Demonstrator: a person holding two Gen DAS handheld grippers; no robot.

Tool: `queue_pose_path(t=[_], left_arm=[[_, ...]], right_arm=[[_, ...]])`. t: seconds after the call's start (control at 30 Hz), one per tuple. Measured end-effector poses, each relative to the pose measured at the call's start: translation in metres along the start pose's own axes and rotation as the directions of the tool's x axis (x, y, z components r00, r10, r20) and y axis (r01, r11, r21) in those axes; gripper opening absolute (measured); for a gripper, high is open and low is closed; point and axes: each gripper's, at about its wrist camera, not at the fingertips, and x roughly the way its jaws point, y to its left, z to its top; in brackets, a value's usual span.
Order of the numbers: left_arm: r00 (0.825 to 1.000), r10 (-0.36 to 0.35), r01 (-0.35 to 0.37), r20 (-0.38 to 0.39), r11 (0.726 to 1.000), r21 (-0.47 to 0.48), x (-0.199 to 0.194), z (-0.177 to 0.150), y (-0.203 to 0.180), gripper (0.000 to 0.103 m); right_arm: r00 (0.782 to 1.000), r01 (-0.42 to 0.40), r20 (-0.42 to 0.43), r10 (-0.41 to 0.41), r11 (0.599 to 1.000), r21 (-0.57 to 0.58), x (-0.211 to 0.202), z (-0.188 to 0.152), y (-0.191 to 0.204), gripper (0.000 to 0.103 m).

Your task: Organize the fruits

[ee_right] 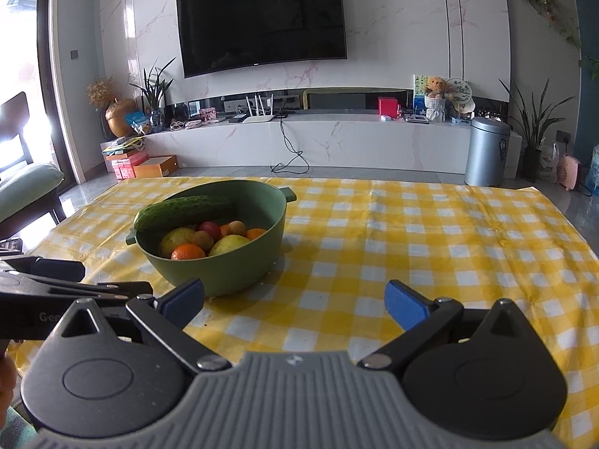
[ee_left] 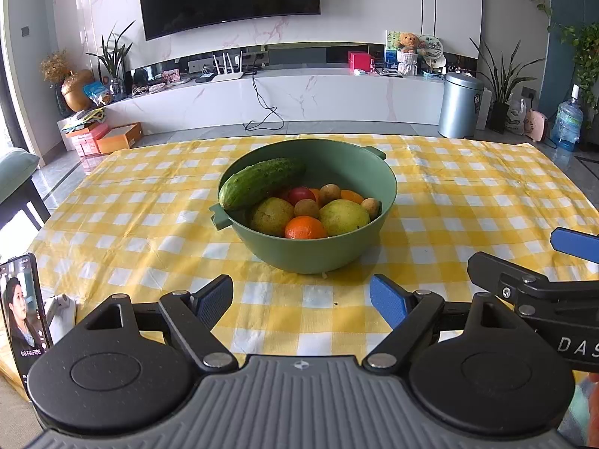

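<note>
A green bowl stands on the yellow checked tablecloth. A cucumber lies across its left rim. Inside are an orange, two yellow-green pears, a red fruit and small brown fruits. My left gripper is open just in front of the bowl, nothing between its blue pads. My right gripper is open too, to the right of the bowl and near it, and shows at the right edge of the left wrist view.
A phone playing a video stands at the table's near left edge. Bare tablecloth stretches right of the bowl. Beyond the table are a TV, a white console, a grey bin, potted plants and boxes on the floor.
</note>
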Motion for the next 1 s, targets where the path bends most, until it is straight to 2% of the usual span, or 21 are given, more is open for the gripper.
queue_pose_path(t=[1.0], left_arm=[[1.000,0.000,0.000,0.001,1.000,0.004,-0.0018,0.0005,-0.0001,0.097]], right_arm=[[1.000,0.010,-0.002,-0.010,1.000,-0.009,-0.0024,-0.0021,0.0000,0.099]])
